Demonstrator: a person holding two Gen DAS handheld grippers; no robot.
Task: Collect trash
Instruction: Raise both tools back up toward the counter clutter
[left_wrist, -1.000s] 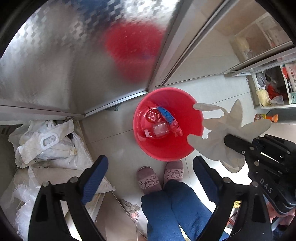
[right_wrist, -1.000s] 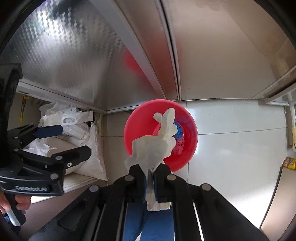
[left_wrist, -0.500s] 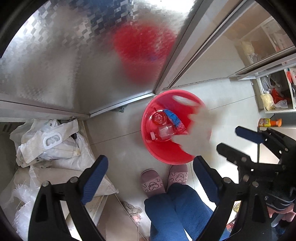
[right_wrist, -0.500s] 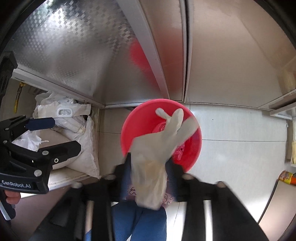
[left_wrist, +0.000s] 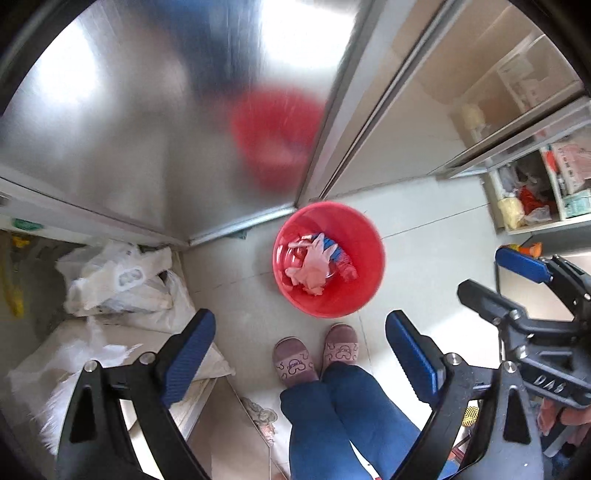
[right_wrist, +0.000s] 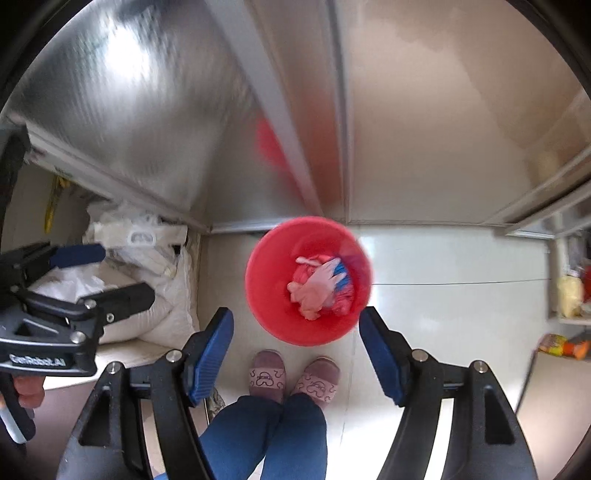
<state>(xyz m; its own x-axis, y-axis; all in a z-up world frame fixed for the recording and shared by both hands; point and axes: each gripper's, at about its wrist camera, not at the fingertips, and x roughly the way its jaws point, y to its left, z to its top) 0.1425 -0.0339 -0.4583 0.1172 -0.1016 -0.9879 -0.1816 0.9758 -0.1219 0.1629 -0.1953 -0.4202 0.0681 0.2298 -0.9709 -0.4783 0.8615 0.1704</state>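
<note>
A red bucket (left_wrist: 364, 254) stands on the tiled floor by a steel cabinet corner; it also shows in the right wrist view (right_wrist: 269, 269). A pale rubber glove (left_wrist: 312, 266) lies inside it on a clear bottle and a blue wrapper; the glove shows in the right wrist view too (right_wrist: 317, 286). My left gripper (left_wrist: 297, 354) is open and empty, high above the floor. My right gripper (right_wrist: 295, 347) is open and empty above the bucket's near side; it shows at the right of the left wrist view (left_wrist: 495, 273).
White plastic bags (left_wrist: 118, 280) lie on a low ledge at the left. The person's slippered feet (left_wrist: 314, 354) and blue trousers stand just before the bucket. Steel cabinet doors (left_wrist: 147, 110) rise behind. Shelves with packets (left_wrist: 535, 199) are at the right.
My right gripper opened and the glove dropped from it into the red bucket. Both grippers have risen a little from the bucket.
</note>
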